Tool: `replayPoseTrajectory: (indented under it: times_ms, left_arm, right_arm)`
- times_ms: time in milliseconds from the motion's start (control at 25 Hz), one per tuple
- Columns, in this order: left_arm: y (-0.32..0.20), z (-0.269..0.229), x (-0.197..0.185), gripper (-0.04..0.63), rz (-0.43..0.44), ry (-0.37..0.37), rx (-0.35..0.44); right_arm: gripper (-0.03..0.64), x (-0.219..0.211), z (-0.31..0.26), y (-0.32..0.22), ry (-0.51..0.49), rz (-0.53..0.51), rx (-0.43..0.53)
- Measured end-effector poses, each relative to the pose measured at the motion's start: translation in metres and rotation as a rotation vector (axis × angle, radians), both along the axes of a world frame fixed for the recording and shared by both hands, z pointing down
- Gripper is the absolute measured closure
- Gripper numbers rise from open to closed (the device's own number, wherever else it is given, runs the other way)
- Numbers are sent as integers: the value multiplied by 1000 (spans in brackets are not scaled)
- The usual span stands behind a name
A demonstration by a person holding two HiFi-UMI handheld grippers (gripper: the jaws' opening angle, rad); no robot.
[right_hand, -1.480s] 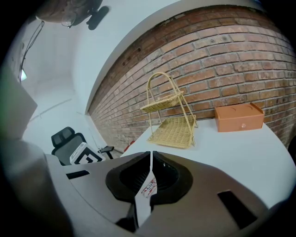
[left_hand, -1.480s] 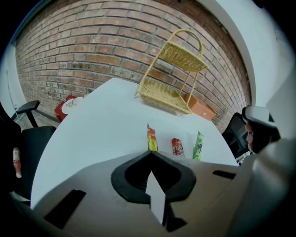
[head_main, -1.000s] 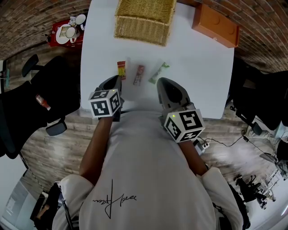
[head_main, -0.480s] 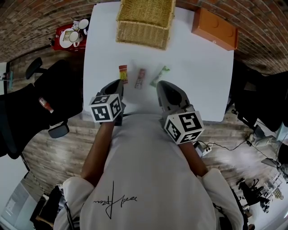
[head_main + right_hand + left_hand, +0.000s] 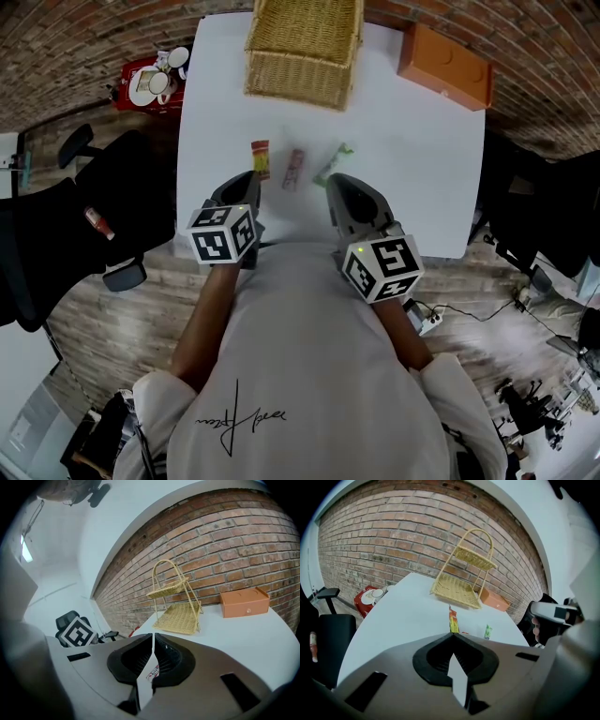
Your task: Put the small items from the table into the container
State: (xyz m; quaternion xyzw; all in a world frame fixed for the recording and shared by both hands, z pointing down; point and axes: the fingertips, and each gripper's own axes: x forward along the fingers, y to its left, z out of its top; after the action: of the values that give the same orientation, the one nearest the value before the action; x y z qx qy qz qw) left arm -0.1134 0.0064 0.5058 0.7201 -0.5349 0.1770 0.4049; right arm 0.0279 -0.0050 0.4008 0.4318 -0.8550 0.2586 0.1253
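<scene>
Small packets (image 5: 293, 169) lie in a row on the bench (image 5: 412, 169), short of the wicker basket (image 5: 305, 47). Left tool (image 5: 247, 176) and right tool (image 5: 336, 178) hover clenched, apparently empty; spread one before lowering over a packet.

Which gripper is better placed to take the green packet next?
Right, probably: the right gripper lies close to the green packet; the left gripper is nearer the orange packet.

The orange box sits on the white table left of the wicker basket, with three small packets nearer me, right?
No. The head view shows the orange box on the white table right of the wicker basket, not left. The three small packets do lie nearer you.
</scene>
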Motion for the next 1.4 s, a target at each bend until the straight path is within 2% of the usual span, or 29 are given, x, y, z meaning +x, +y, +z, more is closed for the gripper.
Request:
replayPoseTrajectory:
  times_ms: [920,1160,1400]
  left_arm:
    - [-16,-56,1,584,-4,65,118]
    - [-26,-85,10,584,50,28,190]
    - [-40,-111,15,584,62,51,228]
  right_arm:
    - [594,-3,-1,3,-7,-10,18]
    - [594,-2,-1,3,-5,-8,17]
    - [594,-1,0,4,-1,2,15]
